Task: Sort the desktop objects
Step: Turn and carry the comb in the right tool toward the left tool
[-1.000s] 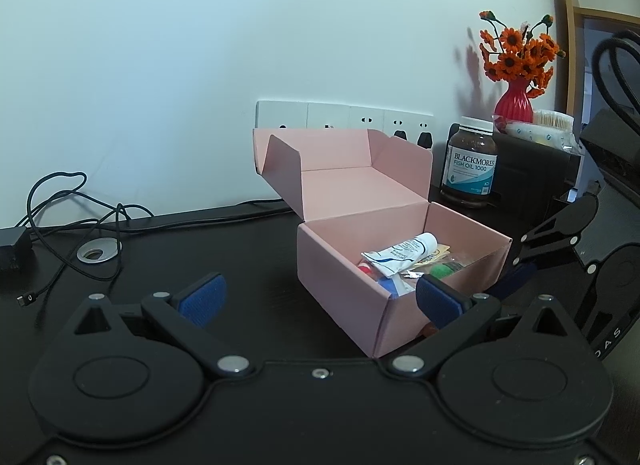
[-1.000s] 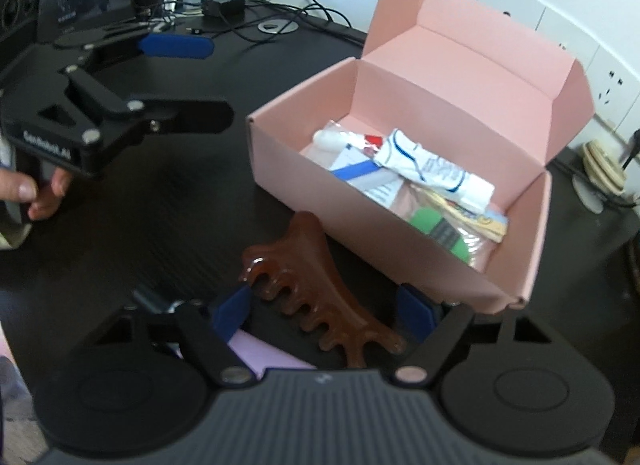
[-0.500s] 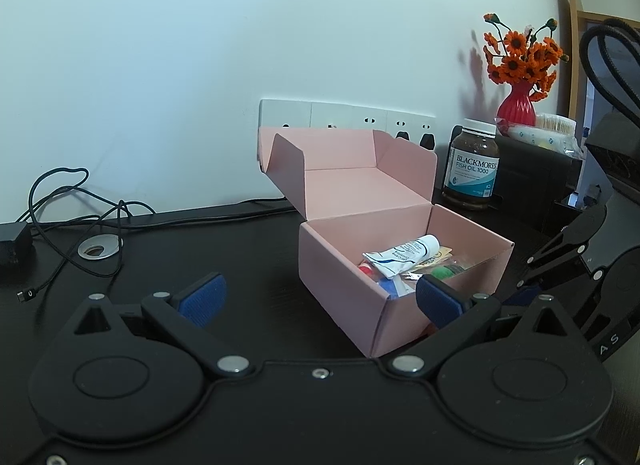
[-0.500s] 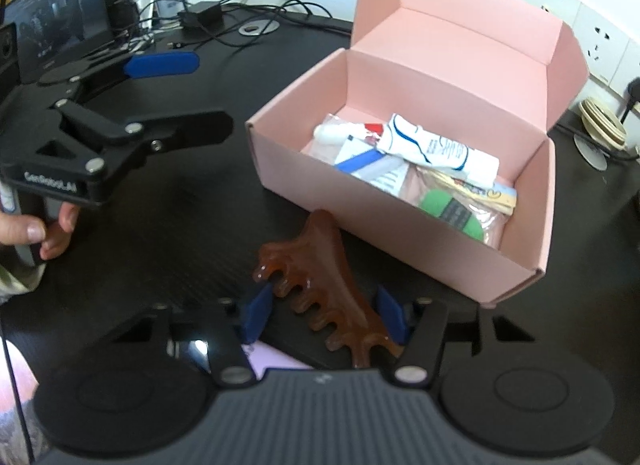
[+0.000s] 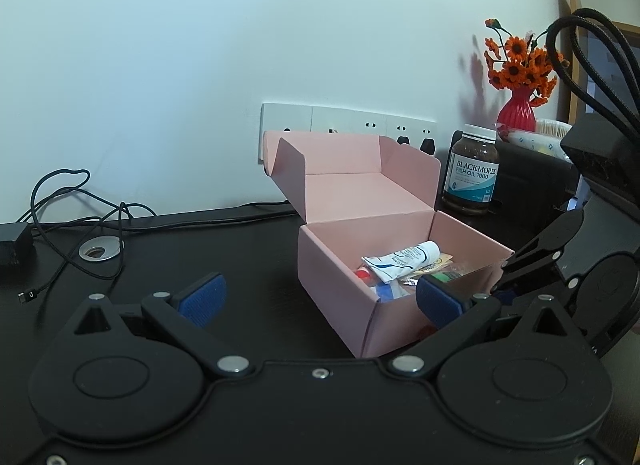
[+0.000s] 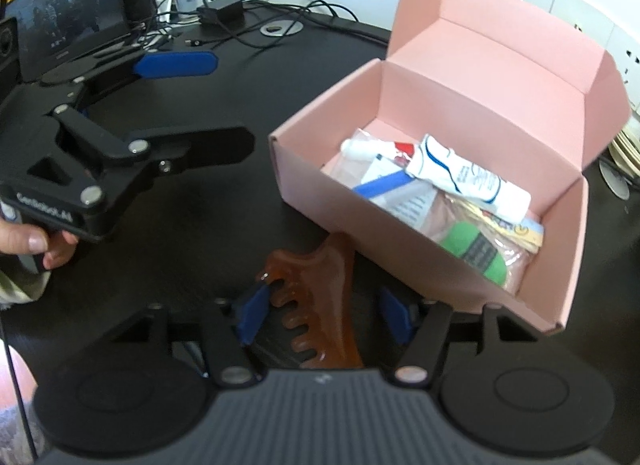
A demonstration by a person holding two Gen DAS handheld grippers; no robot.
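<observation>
A brown, wavy-toothed comb (image 6: pixel 320 305) lies on the dark surface (image 6: pixel 192 265) between the blue pads of the right hand-held gripper (image 6: pixel 324 315), its tip close against the near wall of an open pink box (image 6: pixel 472 257). The left pad (image 6: pixel 252 313) touches the comb's toothed edge while the right pad stands just clear of it, so the jaws are partly closed around the comb but not clamped on it. The box, lid folded back, holds a white tube (image 6: pixel 472 181), a green packet (image 6: pixel 476 249) and other small items. The left hand-held gripper (image 5: pixel 320 297), gripped by a person's hand (image 6: pixel 28 241), hovers over the surface with its jaws spread wide and nothing between them, facing the box's corner. Behind the box stand a fish-oil bottle (image 5: pixel 474 173), a red vase of orange flowers (image 5: pixel 516 105) and a row of wall sockets (image 5: pixel 348 125); cables (image 5: pixel 72 205) trail at the left.
</observation>
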